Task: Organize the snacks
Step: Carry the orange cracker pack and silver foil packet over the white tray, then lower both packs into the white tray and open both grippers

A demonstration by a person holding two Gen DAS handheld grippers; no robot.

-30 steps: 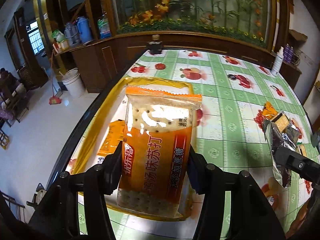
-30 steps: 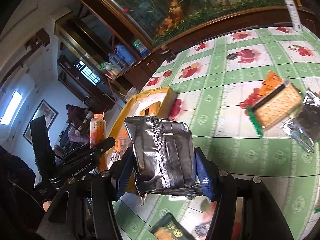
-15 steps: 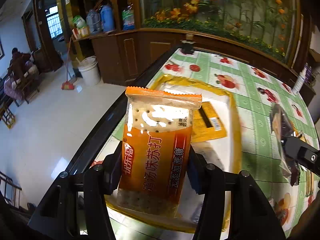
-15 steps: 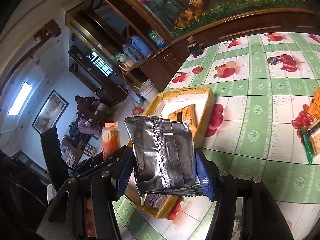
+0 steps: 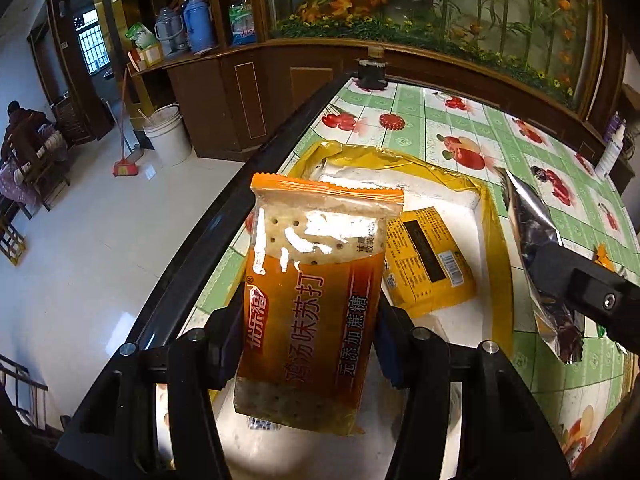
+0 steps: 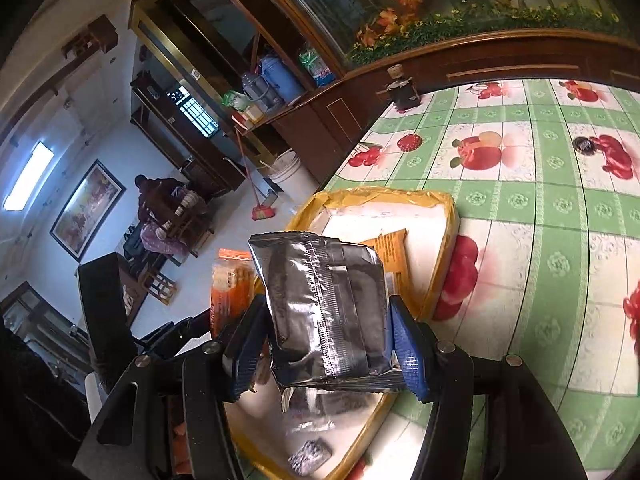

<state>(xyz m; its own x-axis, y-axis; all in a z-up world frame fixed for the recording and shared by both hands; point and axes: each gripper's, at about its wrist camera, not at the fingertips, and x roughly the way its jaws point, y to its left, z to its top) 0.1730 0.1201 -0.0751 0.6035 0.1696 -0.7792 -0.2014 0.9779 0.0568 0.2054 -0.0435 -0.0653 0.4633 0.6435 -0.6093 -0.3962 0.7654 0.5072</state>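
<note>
My left gripper (image 5: 308, 344) is shut on an orange cracker packet (image 5: 316, 272), held upright above the near end of a yellow-rimmed white tray (image 5: 492, 216). A yellow snack pack (image 5: 428, 260) lies flat in the tray. My right gripper (image 6: 326, 344) is shut on a silver foil snack bag (image 6: 324, 308), hanging over the same tray (image 6: 444, 248). In the left wrist view the foil bag (image 5: 532, 248) and the right gripper's finger show at the right. The orange packet (image 6: 232, 284) appears left of the foil bag in the right wrist view.
The tray sits at the left edge of a table with a green fruit-print cloth (image 6: 560, 208). Another small silver packet (image 6: 310, 456) lies in the tray's near end. A dark jar (image 5: 372, 74) stands at the table's far end. A bucket (image 5: 168, 134) and a broom stand on the floor.
Both grippers have swung left with their packets, from over the open tablecloth to above the tray. The loose snacks on the table's right side have left the views.
</note>
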